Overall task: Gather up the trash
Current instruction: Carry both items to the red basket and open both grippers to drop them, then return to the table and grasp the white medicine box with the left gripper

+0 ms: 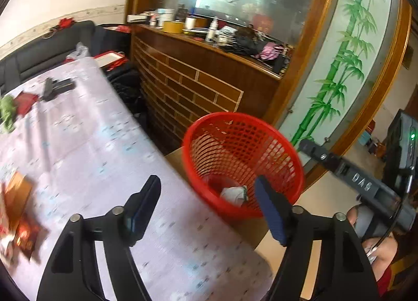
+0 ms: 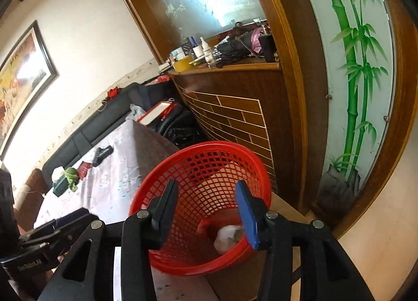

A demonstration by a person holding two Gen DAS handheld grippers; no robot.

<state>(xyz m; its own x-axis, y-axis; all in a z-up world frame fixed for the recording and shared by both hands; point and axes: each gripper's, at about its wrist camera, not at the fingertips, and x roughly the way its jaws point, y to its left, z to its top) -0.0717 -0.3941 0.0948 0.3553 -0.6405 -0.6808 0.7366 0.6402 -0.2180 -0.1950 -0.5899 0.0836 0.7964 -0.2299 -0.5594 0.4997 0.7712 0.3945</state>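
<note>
A red mesh waste basket (image 1: 243, 162) stands off the table's right end; it also shows in the right wrist view (image 2: 201, 207). A crumpled white wad (image 1: 235, 194) lies at its bottom, seen also in the right wrist view (image 2: 227, 238). My left gripper (image 1: 209, 204) is open and empty, over the table edge next to the basket. My right gripper (image 2: 206, 209) is open and empty, right above the basket mouth. The right gripper's body (image 1: 365, 183) shows at the right of the left wrist view. Brown and red wrappers (image 1: 21, 212) lie on the table at left.
The table has a pale patterned cloth (image 1: 104, 149). On it lie a black tool (image 1: 52, 89), a red packet (image 1: 24, 102) and a green item (image 1: 7, 113). A wooden cabinet (image 1: 209, 87) with clutter stands behind the basket. A dark sofa (image 1: 47, 47) runs along the wall.
</note>
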